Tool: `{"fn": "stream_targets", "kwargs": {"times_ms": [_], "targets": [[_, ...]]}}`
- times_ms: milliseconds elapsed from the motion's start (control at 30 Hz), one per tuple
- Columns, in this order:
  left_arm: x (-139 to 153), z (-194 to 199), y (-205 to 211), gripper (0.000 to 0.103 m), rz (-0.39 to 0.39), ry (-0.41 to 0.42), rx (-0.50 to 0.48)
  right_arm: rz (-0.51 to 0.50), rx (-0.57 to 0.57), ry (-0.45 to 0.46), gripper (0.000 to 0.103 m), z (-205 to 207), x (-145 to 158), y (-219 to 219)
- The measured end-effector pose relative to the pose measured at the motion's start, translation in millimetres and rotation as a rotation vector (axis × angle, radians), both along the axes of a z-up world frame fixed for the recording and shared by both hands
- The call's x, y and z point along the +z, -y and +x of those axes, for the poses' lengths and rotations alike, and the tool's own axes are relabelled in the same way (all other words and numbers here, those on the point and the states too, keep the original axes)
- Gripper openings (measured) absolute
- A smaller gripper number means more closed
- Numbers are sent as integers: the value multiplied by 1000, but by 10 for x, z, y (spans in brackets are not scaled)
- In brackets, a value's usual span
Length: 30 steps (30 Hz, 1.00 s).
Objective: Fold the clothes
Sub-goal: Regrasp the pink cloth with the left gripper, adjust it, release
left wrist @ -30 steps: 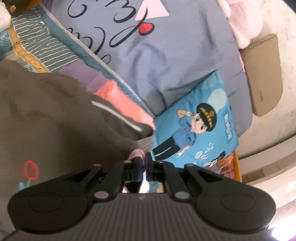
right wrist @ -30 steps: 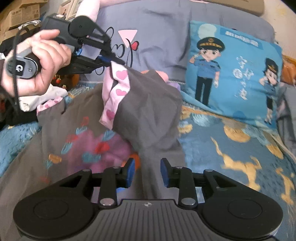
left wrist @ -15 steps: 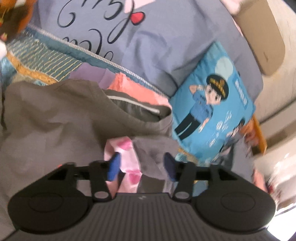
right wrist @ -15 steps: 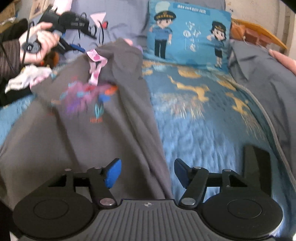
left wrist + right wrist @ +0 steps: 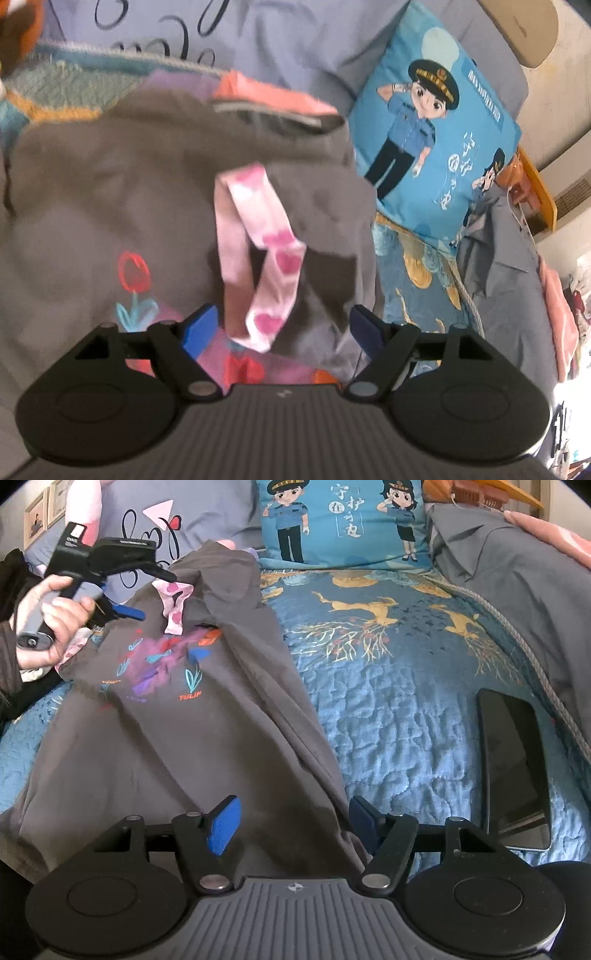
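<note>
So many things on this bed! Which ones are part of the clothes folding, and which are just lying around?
Part of the job:
- grey tulip T-shirt
- its pink heart-print cuff
- left tool, open
- right tool, open

Just lying about:
- police cartoon pillow
- black phone
- blue deer-print quilt
- grey sheet

- "TULIP" in orange letters on the grey shirt (image 5: 207,716), under a printed blue tulip.
- Chinese characters "守护在身边" on the blue cartoon pillow (image 5: 343,520); the small line at its top is unreadable.

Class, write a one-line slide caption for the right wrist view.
Open right gripper over a grey shirt on the bed; left gripper open near its sleeve, phone alongside.
</note>
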<state>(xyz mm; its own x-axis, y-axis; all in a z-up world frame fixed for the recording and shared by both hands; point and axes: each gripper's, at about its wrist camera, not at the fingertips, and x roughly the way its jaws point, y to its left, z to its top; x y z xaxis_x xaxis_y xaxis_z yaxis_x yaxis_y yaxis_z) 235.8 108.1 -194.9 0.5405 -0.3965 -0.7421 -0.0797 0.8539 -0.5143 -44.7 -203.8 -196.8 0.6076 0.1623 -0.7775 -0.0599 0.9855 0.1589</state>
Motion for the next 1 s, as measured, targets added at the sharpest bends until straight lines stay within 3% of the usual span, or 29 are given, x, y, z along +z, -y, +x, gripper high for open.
{"fn": "stream_targets", "kwargs": {"times_ms": [167,233,333,467,633,867,1000], "targets": [[-175,-38,-10,70,-76,-13,13,4,-8,-17,64,16,-26,11],[-189,-33,-30,61,-106,0,12,8,-8,-21,64,20,-32,9],[-199,-17,-2,61,-88,15,0,8,-5,-17,64,13,-27,2],[-235,49,37,51,-105,0,-6,17,-16,-14,64,0,-21,23],[-336,47,73,19,-94,-32,6,31,-25,-13,64,-3,-14,41],[-319,-19,-45,21,-94,-5,47,35,-24,-19,64,2,-28,38],[-315,22,-163,29,-85,-6,65,38,-24,-25,64,11,-40,37]]}}
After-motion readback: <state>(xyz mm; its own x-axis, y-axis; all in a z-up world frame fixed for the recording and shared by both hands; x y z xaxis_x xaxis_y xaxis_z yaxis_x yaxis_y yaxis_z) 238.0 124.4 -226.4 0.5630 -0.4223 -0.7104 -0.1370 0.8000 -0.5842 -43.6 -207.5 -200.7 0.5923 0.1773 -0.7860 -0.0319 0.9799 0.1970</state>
